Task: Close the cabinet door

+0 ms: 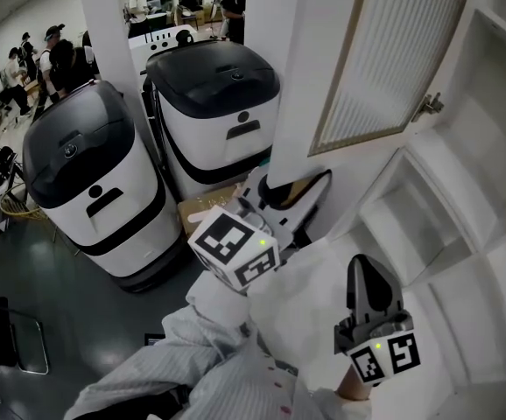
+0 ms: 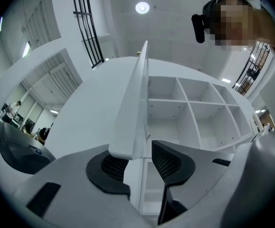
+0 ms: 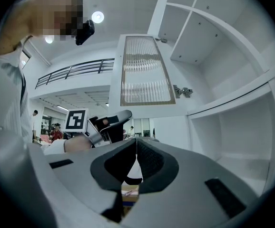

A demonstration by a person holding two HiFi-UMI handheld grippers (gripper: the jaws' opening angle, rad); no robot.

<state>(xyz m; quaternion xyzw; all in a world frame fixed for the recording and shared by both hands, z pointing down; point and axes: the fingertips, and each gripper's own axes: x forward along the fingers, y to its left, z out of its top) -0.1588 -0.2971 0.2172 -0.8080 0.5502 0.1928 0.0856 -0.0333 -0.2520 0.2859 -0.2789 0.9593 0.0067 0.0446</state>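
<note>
The white cabinet door (image 1: 384,59) with a ribbed glass pane stands swung out from the open-shelved white cabinet (image 1: 463,191). My left gripper (image 1: 295,191) is at the door's lower corner. In the left gripper view that corner (image 2: 135,113) sits between the parted jaws of my left gripper (image 2: 137,163); the door lies over the left pad, and a gap shows beside the right pad (image 2: 168,160). My right gripper (image 1: 368,274) hangs lower right, in front of the shelves, jaws together on nothing (image 3: 136,148). The right gripper view also shows the door (image 3: 144,75) and the left gripper (image 3: 113,122).
Two white-and-black machines (image 1: 91,182) (image 1: 218,103) stand on the dark floor left of the door, with a cardboard box (image 1: 202,210) below it. A white pillar (image 1: 108,24) rises behind. People (image 1: 52,55) work far left. A hinge (image 1: 430,105) juts from the door's cabinet side.
</note>
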